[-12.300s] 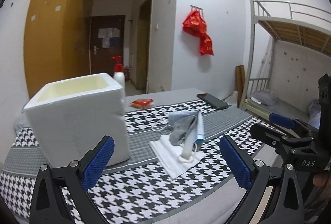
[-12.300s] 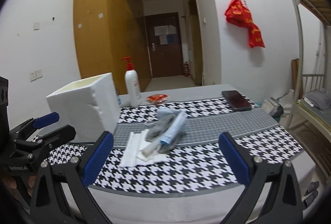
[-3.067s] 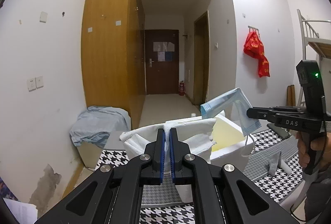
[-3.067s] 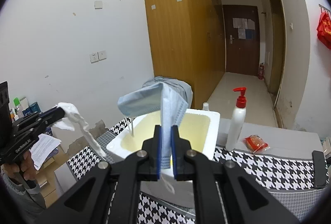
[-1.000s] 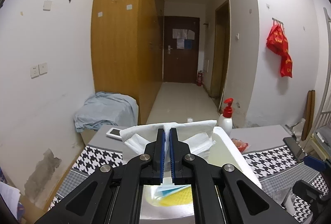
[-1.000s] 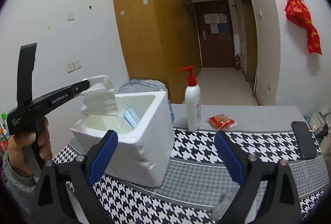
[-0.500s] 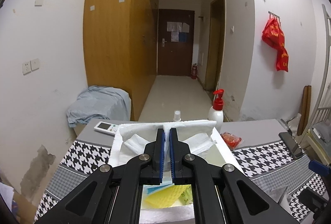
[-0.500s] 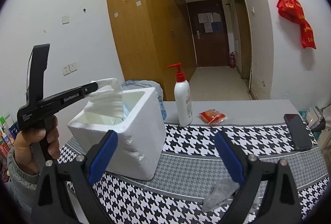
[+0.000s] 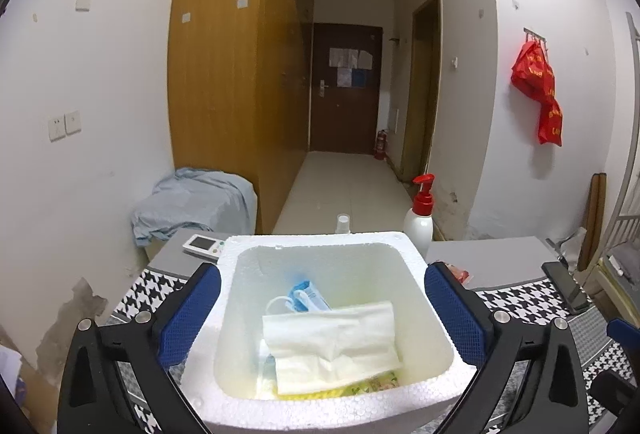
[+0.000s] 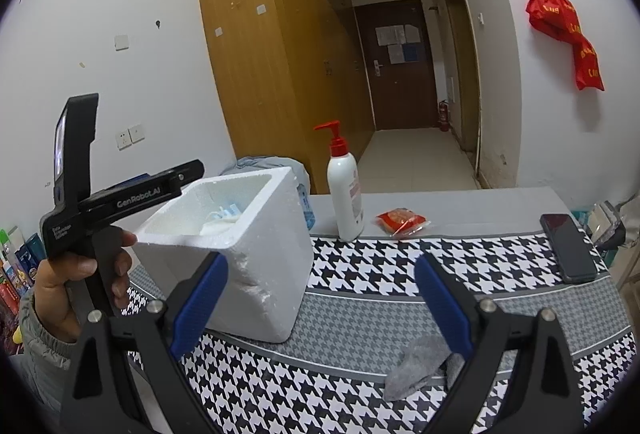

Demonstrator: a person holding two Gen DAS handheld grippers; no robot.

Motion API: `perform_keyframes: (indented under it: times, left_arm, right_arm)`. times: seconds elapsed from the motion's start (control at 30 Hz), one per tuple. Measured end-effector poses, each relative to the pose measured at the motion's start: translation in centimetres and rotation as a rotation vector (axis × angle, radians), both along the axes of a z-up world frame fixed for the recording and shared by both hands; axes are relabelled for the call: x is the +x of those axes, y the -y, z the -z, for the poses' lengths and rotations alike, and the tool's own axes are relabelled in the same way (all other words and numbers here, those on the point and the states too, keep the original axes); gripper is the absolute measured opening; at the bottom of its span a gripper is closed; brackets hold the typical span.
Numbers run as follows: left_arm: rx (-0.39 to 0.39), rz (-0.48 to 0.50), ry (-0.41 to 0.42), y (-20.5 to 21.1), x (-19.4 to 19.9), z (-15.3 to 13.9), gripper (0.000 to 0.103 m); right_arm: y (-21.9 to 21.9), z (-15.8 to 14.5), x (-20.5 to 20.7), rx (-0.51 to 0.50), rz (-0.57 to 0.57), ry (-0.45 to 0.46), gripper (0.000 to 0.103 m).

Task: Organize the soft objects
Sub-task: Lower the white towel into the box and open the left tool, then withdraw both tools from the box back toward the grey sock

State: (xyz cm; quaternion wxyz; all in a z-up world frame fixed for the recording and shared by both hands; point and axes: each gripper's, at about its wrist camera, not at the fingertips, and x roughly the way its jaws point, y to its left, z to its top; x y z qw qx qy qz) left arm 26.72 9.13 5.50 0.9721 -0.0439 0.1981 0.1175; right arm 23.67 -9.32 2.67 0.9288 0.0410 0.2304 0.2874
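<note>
Left tool [image 9: 320, 308] over the foam box [image 9: 436, 346], jaws opening, nothing between them; white cloth [image 9: 332, 338] it clamped a sec ago now lies inside box atop face mask [image 9: 306, 298]; right tool [image 10: 320, 300] apart, empty, beside box; grey sock [image 10: 420, 368] on table [image 10: 360, 318] right of box, prob. next.

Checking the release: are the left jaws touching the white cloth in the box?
Apart. The left wrist view shows the left gripper opening, jaws outside the box walls, cloth lying loose inside.

White walls [image 9: 100, 81]; tall wooden wardrobe [image 9: 236, 85]; dark door [image 9: 346, 89].
</note>
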Motion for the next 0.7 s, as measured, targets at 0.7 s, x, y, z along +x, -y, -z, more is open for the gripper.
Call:
perform_keyframes:
  times: [0.7]
  left_arm:
    - [0.018,0.029,0.059,1.0,-5.2,-1.3,0.102]
  right_arm:
    - [-0.1,-1.3,-3.3,-0.004,-0.004,0.049,0.097]
